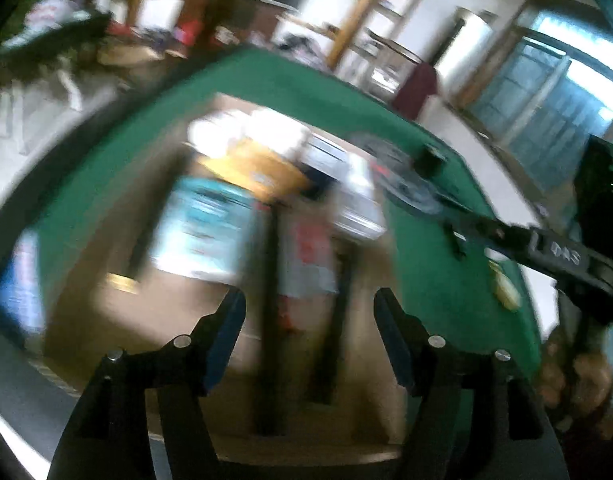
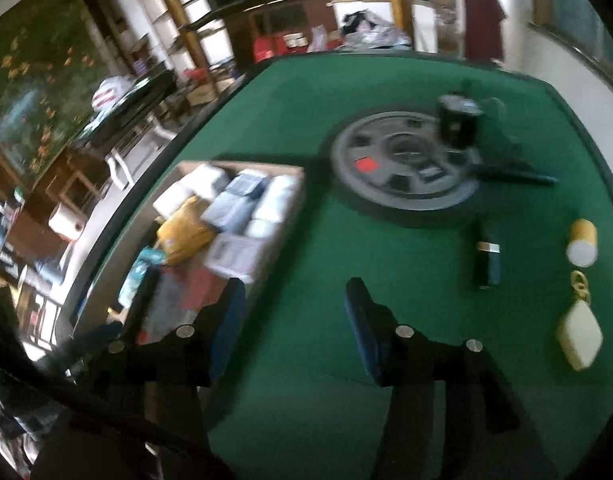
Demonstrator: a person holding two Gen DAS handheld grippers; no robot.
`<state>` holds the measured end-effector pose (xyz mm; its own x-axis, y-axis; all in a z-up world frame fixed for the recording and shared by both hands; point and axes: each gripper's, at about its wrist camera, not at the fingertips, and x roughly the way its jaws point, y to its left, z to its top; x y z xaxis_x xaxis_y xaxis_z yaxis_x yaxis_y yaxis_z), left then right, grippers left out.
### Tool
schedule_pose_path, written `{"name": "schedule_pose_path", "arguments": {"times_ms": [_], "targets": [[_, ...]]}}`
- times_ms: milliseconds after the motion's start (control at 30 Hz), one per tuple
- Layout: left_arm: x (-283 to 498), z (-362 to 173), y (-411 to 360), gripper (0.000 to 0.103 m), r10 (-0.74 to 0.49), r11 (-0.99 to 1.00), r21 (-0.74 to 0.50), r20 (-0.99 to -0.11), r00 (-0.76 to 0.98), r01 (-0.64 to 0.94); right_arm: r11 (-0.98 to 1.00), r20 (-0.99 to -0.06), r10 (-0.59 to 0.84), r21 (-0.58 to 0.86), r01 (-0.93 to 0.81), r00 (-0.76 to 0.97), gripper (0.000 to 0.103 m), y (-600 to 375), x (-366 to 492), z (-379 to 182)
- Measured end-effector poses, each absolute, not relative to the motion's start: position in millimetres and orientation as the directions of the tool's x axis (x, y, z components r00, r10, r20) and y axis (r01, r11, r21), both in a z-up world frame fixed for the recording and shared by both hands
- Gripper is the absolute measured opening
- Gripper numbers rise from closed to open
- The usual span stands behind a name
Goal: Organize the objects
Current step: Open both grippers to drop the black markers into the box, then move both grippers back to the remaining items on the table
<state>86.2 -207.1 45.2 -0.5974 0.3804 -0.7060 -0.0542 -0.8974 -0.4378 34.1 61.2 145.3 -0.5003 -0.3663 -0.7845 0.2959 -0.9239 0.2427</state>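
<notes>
A cardboard box [image 2: 242, 166] of packets sits at the left of the green felt table [image 2: 386, 264]; inside lie a yellow packet [image 2: 184, 232] and white and grey packs. My right gripper [image 2: 294, 292] hangs open over bare felt by the box's right side, holding nothing. On the felt to its right lie a dark lighter-like tube [image 2: 488, 258], a yellow bottle [image 2: 582, 240] with a white cap, and a cream pouch [image 2: 580, 336] on a yellow cord. In the blurred left wrist view, my left gripper [image 1: 310, 308] stands open above the box [image 1: 126, 320], over a red and white packet [image 1: 306, 252].
A round grey disc [image 2: 402, 164] occupies the table's middle, with a black cylinder [image 2: 458, 120] on its far rim and a dark stick [image 2: 514, 172] beside it. A hand [image 1: 574, 376] shows at the lower right of the left wrist view. Shelves and cluttered furniture stand behind.
</notes>
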Motion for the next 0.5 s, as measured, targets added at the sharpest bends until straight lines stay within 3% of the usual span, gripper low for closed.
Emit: {"name": "schedule_pose_path", "arguments": {"times_ms": [133,267,367,433,500], "targets": [[96,65,-182,0.061,0.48,-0.864,-0.463,-0.636,-0.605,-0.199,-0.935,-0.766,-0.349,0.248,0.253,-0.539,0.051,98,34,157],[105,84,-169,0.061,0.458,-0.881,-0.411,-0.616,-0.64,-0.235,-0.968,-0.731,-0.25,0.164,0.192,-0.636,0.053,132,35,175],[104,88,-165,0.061,0.446,-0.887,-0.402,-0.623,-0.643,-0.226,-0.989,-0.655,-0.148,0.08,0.127,-0.742,0.087,165,44,187],[104,89,-161,0.061,0.445,-0.888,-0.4,-0.628,-0.639,-0.226,-0.989,-0.638,-0.15,0.102,0.111,-0.755,0.092,195,44,185],[105,91,-156,0.061,0.446,-0.888,-0.398,-0.632,-0.634,-0.228,-0.993,-0.739,-0.11,0.115,0.037,-0.665,0.092,227,27,172]]}}
